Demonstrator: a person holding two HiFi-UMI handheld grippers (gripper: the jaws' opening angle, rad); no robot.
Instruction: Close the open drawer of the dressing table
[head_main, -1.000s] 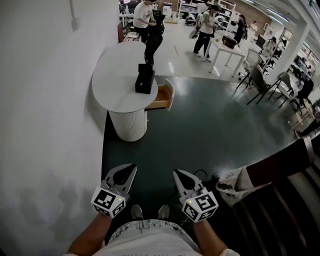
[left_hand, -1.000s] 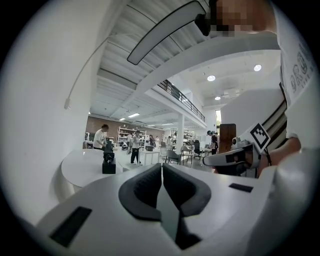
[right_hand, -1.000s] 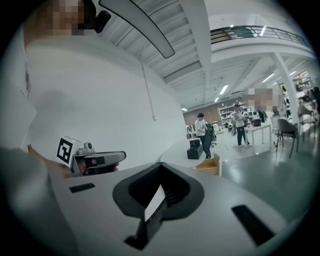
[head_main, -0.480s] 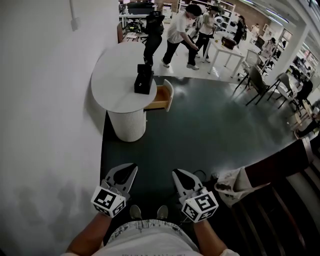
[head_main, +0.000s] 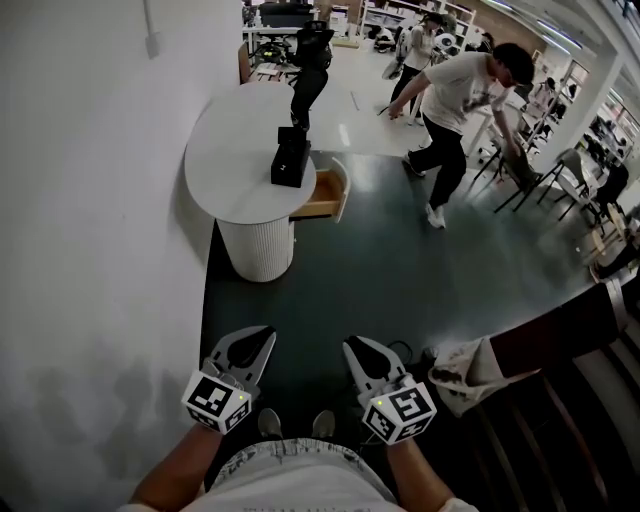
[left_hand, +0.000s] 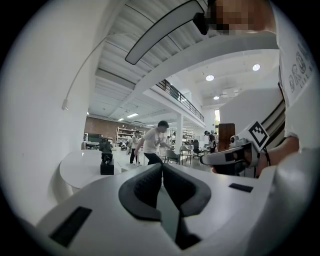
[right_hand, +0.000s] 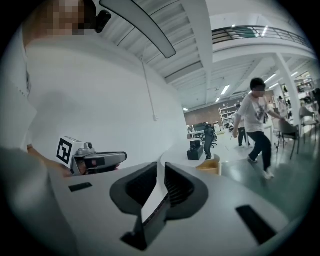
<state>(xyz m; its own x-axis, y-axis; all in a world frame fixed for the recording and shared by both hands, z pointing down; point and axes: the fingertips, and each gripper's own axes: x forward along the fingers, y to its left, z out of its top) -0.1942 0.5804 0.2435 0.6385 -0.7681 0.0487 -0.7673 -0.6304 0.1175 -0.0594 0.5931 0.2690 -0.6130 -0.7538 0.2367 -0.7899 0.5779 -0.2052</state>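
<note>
The white round dressing table (head_main: 235, 140) stands against the wall, far ahead of me. Its wooden drawer (head_main: 325, 196) is pulled open toward the right. The drawer (right_hand: 210, 165) also shows in the right gripper view. Both grippers are held low by my waist, well short of the table. My left gripper (head_main: 261, 334) has its pads together with nothing between them. The right gripper (head_main: 352, 346) shows a narrow gap as its jaws open, and nothing is between them either.
A black box (head_main: 291, 158) stands on the tabletop near the drawer. A person (head_main: 455, 105) strides across the dark floor right of the table. Chairs (head_main: 520, 165) stand further right, and a white bag (head_main: 465, 372) lies near my right gripper. The white wall (head_main: 90, 250) runs along the left.
A person has walked from the back of the room to the floor right of the table. Both grippers and the drawer have kept their places.
</note>
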